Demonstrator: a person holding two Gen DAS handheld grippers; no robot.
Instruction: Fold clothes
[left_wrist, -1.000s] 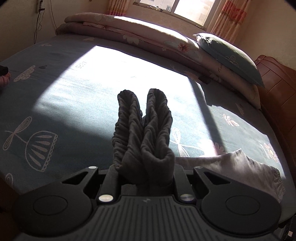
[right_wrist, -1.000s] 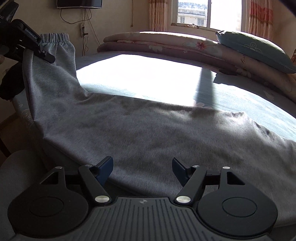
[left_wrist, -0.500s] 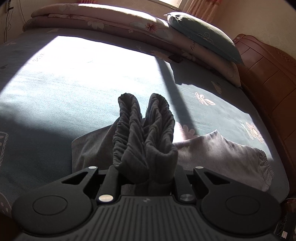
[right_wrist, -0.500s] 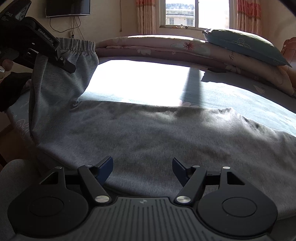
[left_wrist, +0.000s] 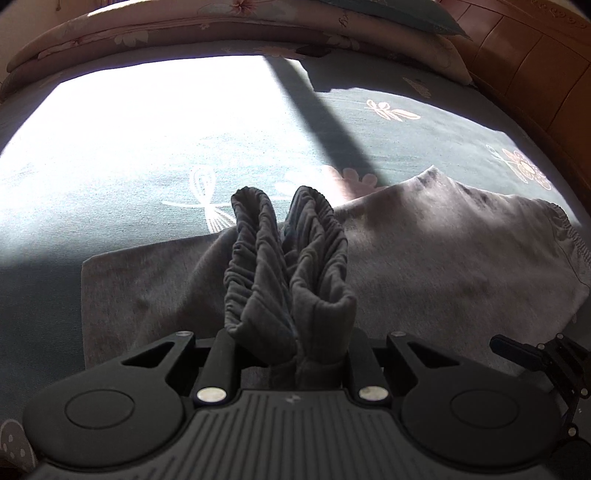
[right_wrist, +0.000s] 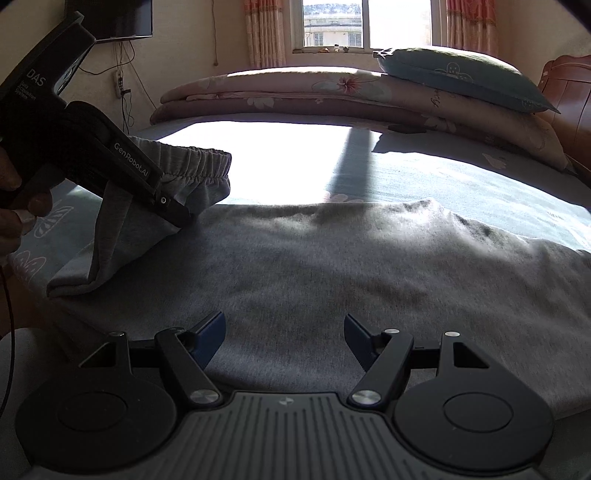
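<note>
Grey sweatpants (right_wrist: 332, 266) lie spread across the teal bed sheet (left_wrist: 147, 166). My left gripper (left_wrist: 291, 343) is shut on their bunched elastic ends (left_wrist: 288, 258), which stand up between its jaws. In the right wrist view the left gripper (right_wrist: 173, 214) holds that elastic end (right_wrist: 192, 162) low over the left part of the pants, with the cloth doubled under it. My right gripper (right_wrist: 282, 332) is open just above the near edge of the pants and holds nothing. One of its fingers (left_wrist: 517, 354) shows at the lower right of the left wrist view, beside the pants (left_wrist: 443, 251).
A folded floral quilt (right_wrist: 295, 92) and a teal pillow (right_wrist: 461, 77) lie along the far side of the bed. A wooden headboard (left_wrist: 535, 74) rises on the right. A person's hand (right_wrist: 14, 206) grips the left tool. The near bed edge lies right under the right gripper.
My left gripper has carried the elastic end down and to the right, folding it over the spread pants. The right gripper has stayed open in about the same place.
</note>
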